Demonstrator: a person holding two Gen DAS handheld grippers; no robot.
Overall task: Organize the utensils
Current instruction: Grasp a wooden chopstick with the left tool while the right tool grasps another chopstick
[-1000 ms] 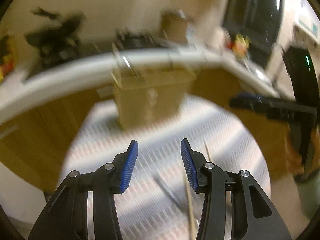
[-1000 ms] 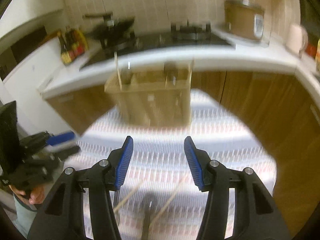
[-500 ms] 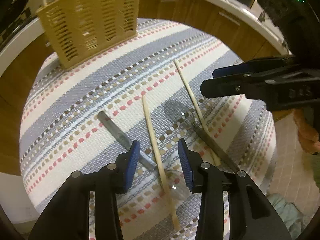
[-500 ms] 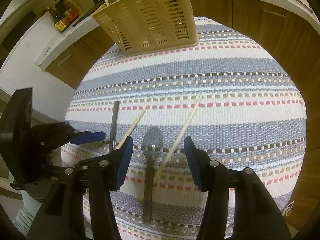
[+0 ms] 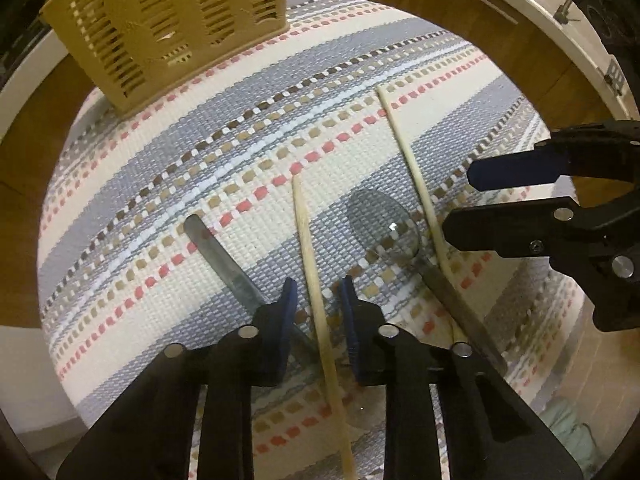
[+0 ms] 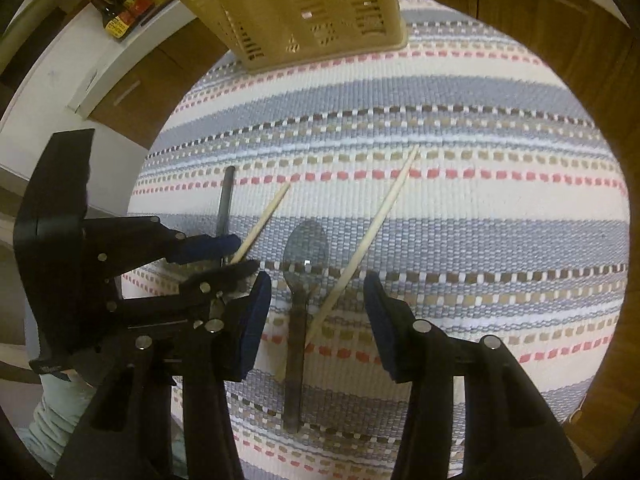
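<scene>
On a round table with a striped cloth (image 5: 168, 160) lie two wooden chopsticks, a metal spoon and a second metal utensil. My left gripper (image 5: 318, 300) is open, low over the cloth, with one chopstick (image 5: 308, 248) between its fingers, not clamped. The second utensil's handle (image 5: 224, 256) lies just to its left. My right gripper (image 6: 316, 300) is open, straddling the spoon (image 6: 306, 252) and the other chopstick (image 6: 376, 224). A tan slotted utensil basket (image 5: 160, 20) stands at the far edge; it also shows in the right wrist view (image 6: 304, 4).
Wooden cabinets and a white countertop (image 5: 560, 52) ring the table. Sauce bottles (image 6: 124, 12) stand on the counter at the far left in the right wrist view. The left gripper body (image 6: 100, 240) sits close beside my right gripper's left finger.
Both grippers have tilted down from facing the kitchen and dropped close to the cloth. The left fingers have narrowed around the chopstick. The utensils have not moved.
</scene>
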